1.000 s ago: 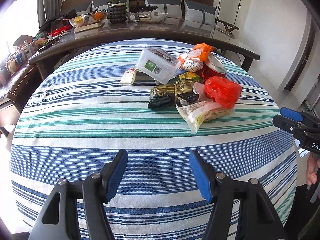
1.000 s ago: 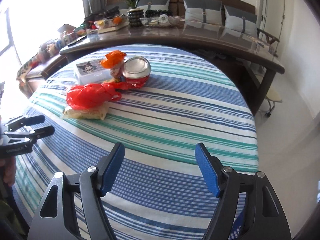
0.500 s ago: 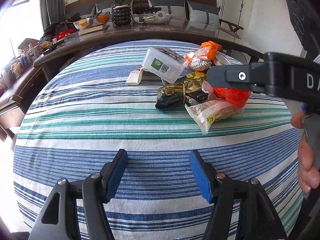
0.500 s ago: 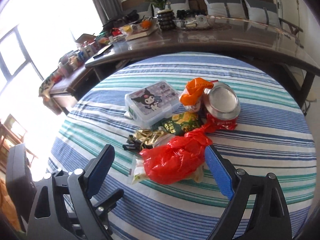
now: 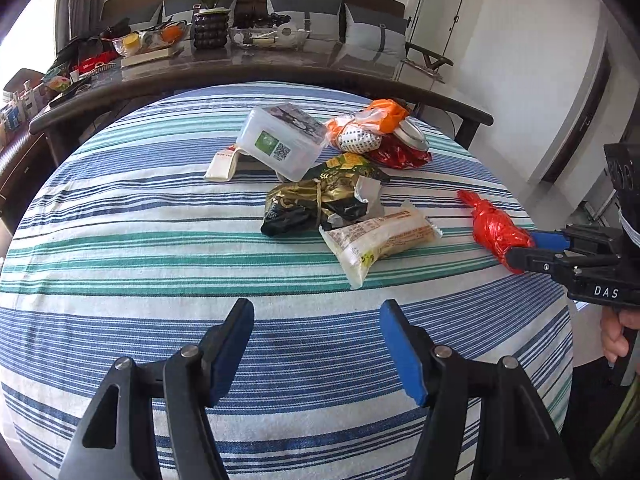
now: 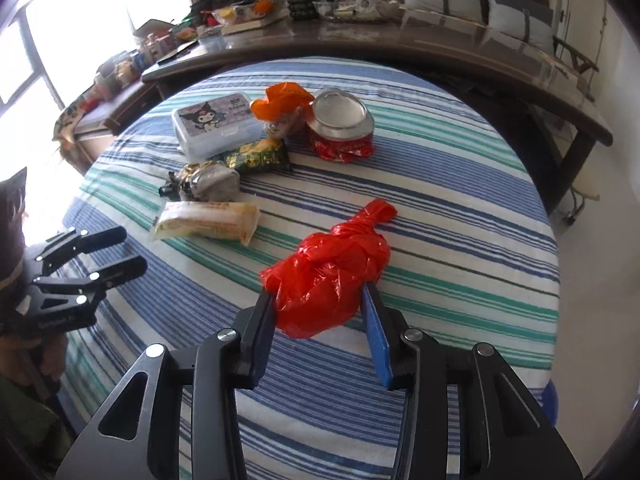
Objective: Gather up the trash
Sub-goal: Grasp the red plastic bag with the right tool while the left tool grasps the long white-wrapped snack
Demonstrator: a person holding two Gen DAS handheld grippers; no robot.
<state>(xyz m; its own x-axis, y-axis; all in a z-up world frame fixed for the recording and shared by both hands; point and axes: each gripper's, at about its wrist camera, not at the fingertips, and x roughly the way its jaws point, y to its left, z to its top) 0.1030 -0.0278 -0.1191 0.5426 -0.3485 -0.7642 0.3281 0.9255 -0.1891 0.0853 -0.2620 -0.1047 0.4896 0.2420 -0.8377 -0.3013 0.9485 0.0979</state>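
Observation:
My right gripper (image 6: pixel 320 300) is shut on a knotted red plastic bag (image 6: pixel 332 268), held just above the striped tablecloth; it also shows at the right in the left wrist view (image 5: pixel 496 228). My left gripper (image 5: pixel 316 340) is open and empty over the near part of the table. Trash lies in a pile mid-table: a pale noodle packet (image 5: pixel 380 240), a black-and-gold wrapper (image 5: pixel 308 200), a green snack bag (image 5: pixel 344 166), an orange bag (image 5: pixel 384 114) and a red can (image 5: pixel 404 148).
A clear plastic box (image 5: pixel 280 140) with a cartoon lid (image 6: pixel 216 118) sits by the pile, with a small white packet (image 5: pixel 222 164) beside it. A dark curved counter (image 5: pixel 240 68) with clutter stands behind the round table (image 5: pixel 120 240).
My right gripper closed on the red bag and pulled it away from the pile toward the table's right edge. My left gripper stayed open in place.

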